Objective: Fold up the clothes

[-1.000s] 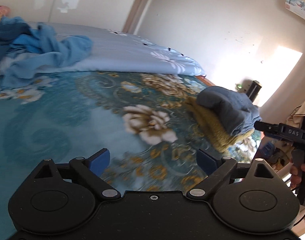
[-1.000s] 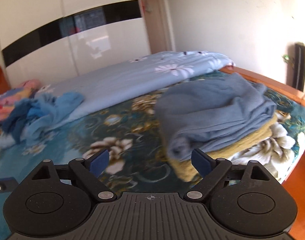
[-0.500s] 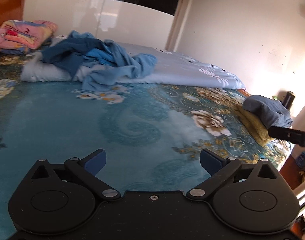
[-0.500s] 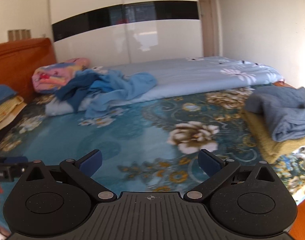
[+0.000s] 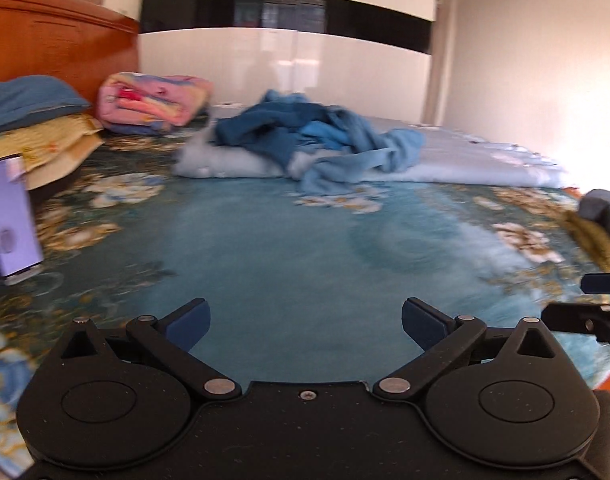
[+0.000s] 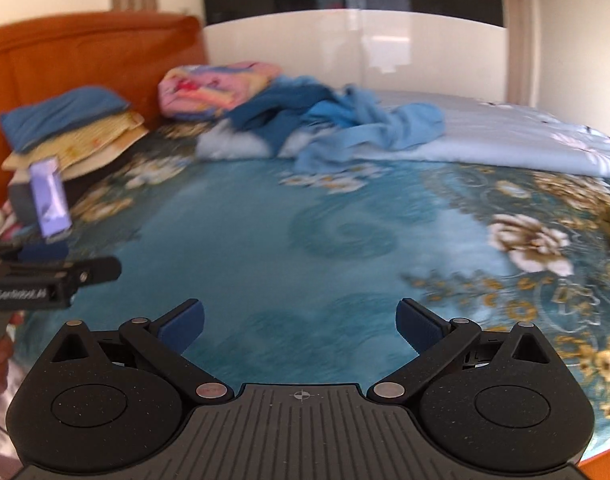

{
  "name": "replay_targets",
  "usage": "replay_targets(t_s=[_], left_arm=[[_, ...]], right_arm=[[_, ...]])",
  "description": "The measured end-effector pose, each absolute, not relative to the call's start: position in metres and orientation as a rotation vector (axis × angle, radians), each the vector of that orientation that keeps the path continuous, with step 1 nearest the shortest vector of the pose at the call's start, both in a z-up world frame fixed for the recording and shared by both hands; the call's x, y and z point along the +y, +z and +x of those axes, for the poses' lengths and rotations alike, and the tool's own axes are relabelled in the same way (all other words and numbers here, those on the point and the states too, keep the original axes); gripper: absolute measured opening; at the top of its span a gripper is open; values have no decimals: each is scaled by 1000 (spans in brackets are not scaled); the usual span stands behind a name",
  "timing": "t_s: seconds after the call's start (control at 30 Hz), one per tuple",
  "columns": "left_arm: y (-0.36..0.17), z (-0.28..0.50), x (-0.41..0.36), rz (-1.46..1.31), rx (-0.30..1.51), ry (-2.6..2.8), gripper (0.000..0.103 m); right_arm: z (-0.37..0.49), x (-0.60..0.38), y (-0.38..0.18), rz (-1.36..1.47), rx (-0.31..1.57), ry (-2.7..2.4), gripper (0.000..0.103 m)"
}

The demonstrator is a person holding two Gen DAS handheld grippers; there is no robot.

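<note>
A heap of unfolded blue clothes lies at the far middle of the bed, on a pale blue quilt; it also shows in the right wrist view. A folded stack, grey-blue on mustard, sits at the bed's right edge. My left gripper is open and empty above the teal floral bedspread, well short of the heap. My right gripper is open and empty too. The left gripper shows at the left edge of the right wrist view.
An orange wooden headboard stands at the left with stacked pillows and a folded pink blanket. A phone stands upright near the pillows. A white wardrobe lines the far wall.
Both grippers have swung left, away from the folded stack at the bed's right edge, toward the heap of blue clothes and the headboard. Both stayed open and empty.
</note>
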State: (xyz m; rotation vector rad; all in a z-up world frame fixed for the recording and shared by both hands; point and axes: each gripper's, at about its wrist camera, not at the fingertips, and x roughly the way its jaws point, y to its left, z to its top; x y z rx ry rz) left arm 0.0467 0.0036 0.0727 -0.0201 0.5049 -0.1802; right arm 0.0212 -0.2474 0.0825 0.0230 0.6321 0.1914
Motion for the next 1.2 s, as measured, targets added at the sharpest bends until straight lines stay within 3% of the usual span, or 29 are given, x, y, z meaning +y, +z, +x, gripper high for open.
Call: replay_targets(t_s=[0.43,1.2], left_arm=[[53,14,13,-36,502,-97,101],[27,-9,-13,17,570,-112,101]], right_arm=[[-11,-201,55,10,576,132,103],[-32,-215,42,11,573,91,103]])
